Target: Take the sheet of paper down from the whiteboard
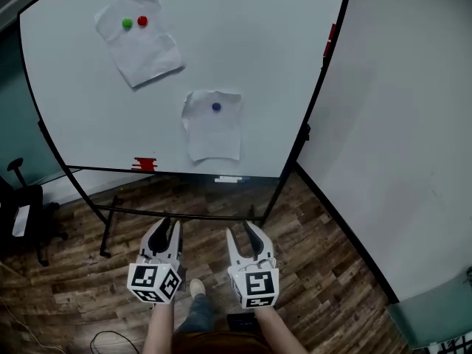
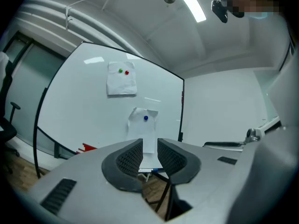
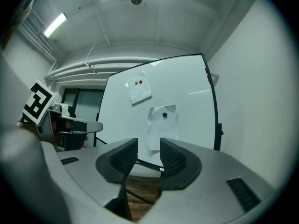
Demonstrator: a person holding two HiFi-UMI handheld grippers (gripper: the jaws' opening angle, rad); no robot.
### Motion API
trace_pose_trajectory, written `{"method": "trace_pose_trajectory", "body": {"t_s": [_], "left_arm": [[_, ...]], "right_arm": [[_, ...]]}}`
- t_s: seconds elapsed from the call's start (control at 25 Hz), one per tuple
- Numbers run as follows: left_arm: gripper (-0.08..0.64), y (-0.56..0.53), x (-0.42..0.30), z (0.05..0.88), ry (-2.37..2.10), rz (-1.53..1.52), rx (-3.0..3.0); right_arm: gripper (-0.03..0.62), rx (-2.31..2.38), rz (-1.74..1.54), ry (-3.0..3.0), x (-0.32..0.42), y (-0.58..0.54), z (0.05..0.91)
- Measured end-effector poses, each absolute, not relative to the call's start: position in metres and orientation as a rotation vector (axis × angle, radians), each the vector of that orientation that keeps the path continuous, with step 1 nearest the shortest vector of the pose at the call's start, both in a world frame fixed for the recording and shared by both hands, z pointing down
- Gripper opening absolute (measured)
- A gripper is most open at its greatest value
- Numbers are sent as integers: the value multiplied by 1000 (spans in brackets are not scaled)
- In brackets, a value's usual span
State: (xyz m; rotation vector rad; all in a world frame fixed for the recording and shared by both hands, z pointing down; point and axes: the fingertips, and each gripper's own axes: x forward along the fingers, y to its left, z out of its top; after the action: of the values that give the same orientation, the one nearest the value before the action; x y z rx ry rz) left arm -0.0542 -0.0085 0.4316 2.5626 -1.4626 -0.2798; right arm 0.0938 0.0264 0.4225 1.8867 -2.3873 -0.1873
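Observation:
A whiteboard (image 1: 258,43) on a stand carries two sheets. The lower sheet of paper (image 1: 214,135) hangs crumpled under one blue magnet (image 1: 216,107). An upper sheet (image 1: 144,54) sits tilted under a green magnet (image 1: 127,23) and a red magnet (image 1: 142,21). My left gripper (image 1: 168,223) and right gripper (image 1: 241,231) are side by side over the wooden floor, well short of the board, both open and empty. The left gripper (image 2: 150,146) frames the lower sheet (image 2: 145,127) between its jaws. So does the right gripper (image 3: 149,146), with the lower sheet (image 3: 162,125) just above its gap.
A red object (image 1: 145,164) lies on the board's bottom tray. The stand's black legs (image 1: 110,220) reach out over the floor towards me. A black office chair (image 1: 26,212) stands at the left. A pale wall (image 1: 398,124) runs close along the board's right side.

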Motion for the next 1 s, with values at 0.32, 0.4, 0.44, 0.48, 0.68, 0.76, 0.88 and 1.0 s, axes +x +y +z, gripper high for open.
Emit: {"method": "trace_pose_trajectory", "body": {"t_s": [0.32,0.4,0.44,0.48,0.68,0.76,0.88,1.0], "left_arm": [[112,-180,-52,409,-1363,-269,2599],[112,-213,-53,407,-1341,-262,2616],[114,-227,-52,407,-1326,-265,2622],[114,-240,-52,406,-1312,-270,2626],[118,-286,-52,415,-1265,-264,2622],[118,-295,-48,415,-1249,-268,2636],[118,-305,-40,410,-1224,-266,2671],[126,-314,-34,407,-1206,-261,2689]], "right_arm": [[143,1893,-241,-2366,80,-147,390],[144,1901,-278,-2350,75,-181,382],[144,1910,-292,-2341,74,-195,379],[146,1920,-301,-2329,75,-209,377],[147,1964,-315,-2255,79,-252,379],[149,1981,-325,-2236,82,-261,378],[152,1996,-353,-2225,83,-273,373],[153,2004,-370,-2229,84,-282,369]]}}
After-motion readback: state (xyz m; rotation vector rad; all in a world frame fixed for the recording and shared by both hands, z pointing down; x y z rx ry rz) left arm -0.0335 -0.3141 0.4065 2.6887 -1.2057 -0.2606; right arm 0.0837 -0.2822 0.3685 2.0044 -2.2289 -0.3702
